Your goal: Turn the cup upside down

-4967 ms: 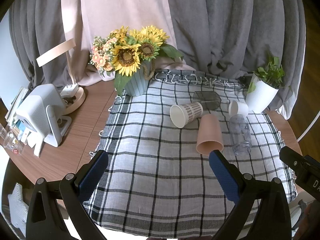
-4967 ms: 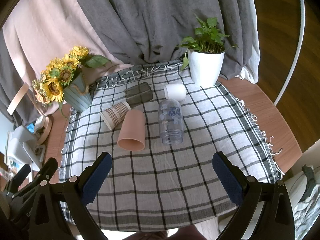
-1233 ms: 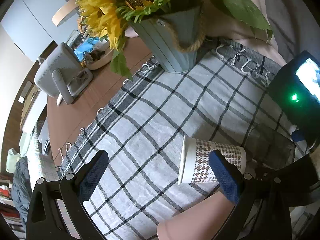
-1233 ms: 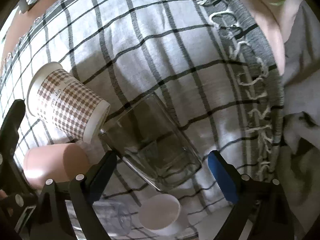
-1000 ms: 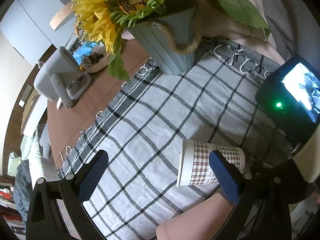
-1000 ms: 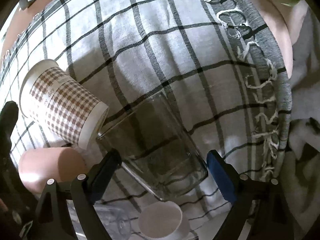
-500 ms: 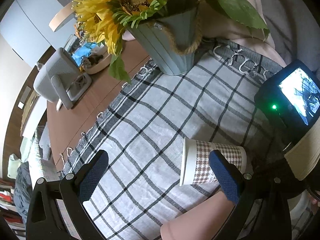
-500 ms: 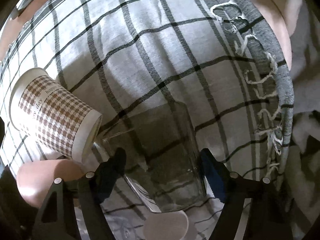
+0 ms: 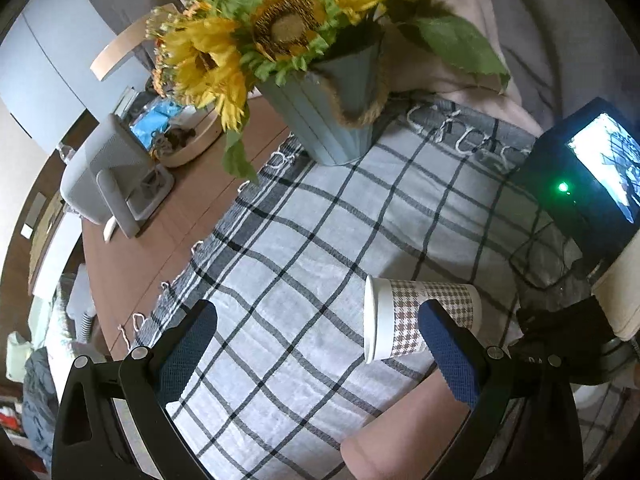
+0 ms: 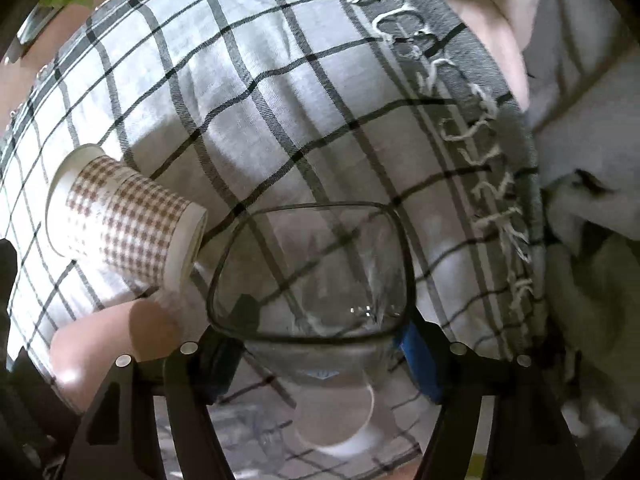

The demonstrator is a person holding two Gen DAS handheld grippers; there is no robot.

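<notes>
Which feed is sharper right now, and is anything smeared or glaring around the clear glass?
Left wrist view: crisp on the checked cloth and houndstooth paper cup; sunflowers slightly soft. Right wrist view: motion-blurred throughout; clear smoky glass cup between the right gripper fingers shows bright reflections inside, cloth lines bending through it, edges strongly fisheye-curved.

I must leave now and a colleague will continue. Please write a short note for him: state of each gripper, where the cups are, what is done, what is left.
Right gripper: shut on the glass, mouth facing the camera, seemingly off the cloth.
Left gripper: open, holding nothing, beside the paper cup.
Paper cup and pink cup lie on their sides on the cloth.
Done: glass gripped.
Left: turn it mouth down, set it on the cloth, release.
</notes>
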